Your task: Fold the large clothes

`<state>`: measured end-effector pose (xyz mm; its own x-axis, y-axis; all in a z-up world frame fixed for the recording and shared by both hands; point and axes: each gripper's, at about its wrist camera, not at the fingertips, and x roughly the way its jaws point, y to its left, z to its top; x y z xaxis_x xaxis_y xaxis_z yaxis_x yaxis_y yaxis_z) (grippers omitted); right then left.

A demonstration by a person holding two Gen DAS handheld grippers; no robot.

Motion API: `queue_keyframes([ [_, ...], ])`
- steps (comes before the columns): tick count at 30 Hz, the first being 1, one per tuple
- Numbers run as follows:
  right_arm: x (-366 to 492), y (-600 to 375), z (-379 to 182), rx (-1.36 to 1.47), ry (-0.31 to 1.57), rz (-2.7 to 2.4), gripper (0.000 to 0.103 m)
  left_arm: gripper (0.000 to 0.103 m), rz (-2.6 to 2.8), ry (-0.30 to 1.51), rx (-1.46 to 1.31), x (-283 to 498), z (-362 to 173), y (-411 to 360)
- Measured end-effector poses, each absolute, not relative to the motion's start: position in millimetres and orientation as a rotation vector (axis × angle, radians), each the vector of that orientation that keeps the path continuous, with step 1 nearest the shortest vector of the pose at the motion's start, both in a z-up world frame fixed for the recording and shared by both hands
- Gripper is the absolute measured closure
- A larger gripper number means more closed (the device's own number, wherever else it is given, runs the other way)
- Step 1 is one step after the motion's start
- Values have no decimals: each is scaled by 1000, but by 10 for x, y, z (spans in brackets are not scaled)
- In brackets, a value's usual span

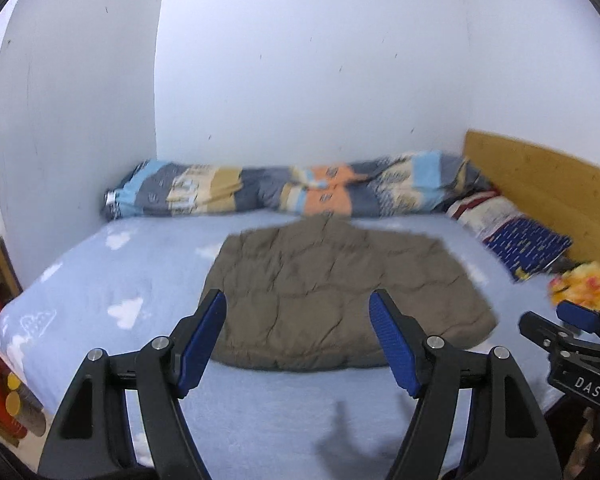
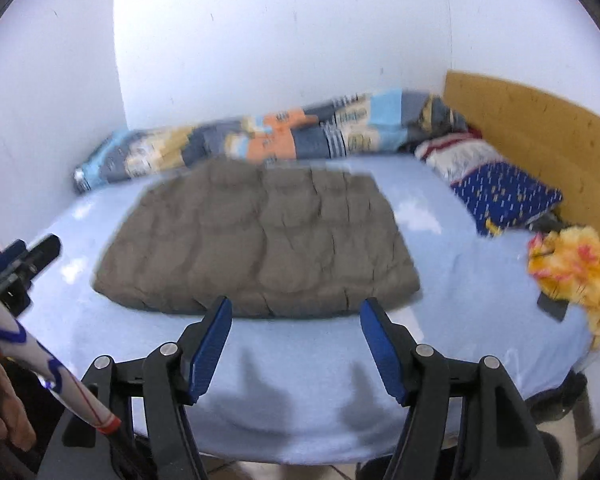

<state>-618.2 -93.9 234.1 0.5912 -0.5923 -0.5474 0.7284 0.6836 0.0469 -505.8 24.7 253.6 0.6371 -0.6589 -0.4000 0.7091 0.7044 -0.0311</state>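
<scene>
Brown quilted jacket (image 1: 340,292) flat on bed (image 1: 100,292), ready for folding. Left gripper (image 1: 298,344), right gripper (image 2: 296,346) spread, holding nothing (above near edge).

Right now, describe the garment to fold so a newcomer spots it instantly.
Start at the bed with its light blue cloud-print sheet. In its middle, in front of the rolled patchwork duvet along the wall, lies the jacket, spread flat. It is the only plain brown, quilted, puffy piece; everything around is patterned.
</scene>
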Motion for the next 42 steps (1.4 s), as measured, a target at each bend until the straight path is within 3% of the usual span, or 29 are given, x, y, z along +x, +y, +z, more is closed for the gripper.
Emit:
queue_keyframes([
  [2, -6243, -817, 2592, 246, 491, -786, 24, 21, -772, 390, 113, -5145, 2750, 353],
  [9, -6416, -402, 3021, 199, 403, -814, 20, 16, -754, 357, 109, -5391, 2900, 639],
  [25, -6144, -393, 2621, 176, 520, -809, 17, 13, -679, 485, 157, -5118, 2455, 594],
  [42, -6117, -449, 2559, 181, 540, -815, 17, 10, -719, 549, 214, -4983, 2497, 542],
])
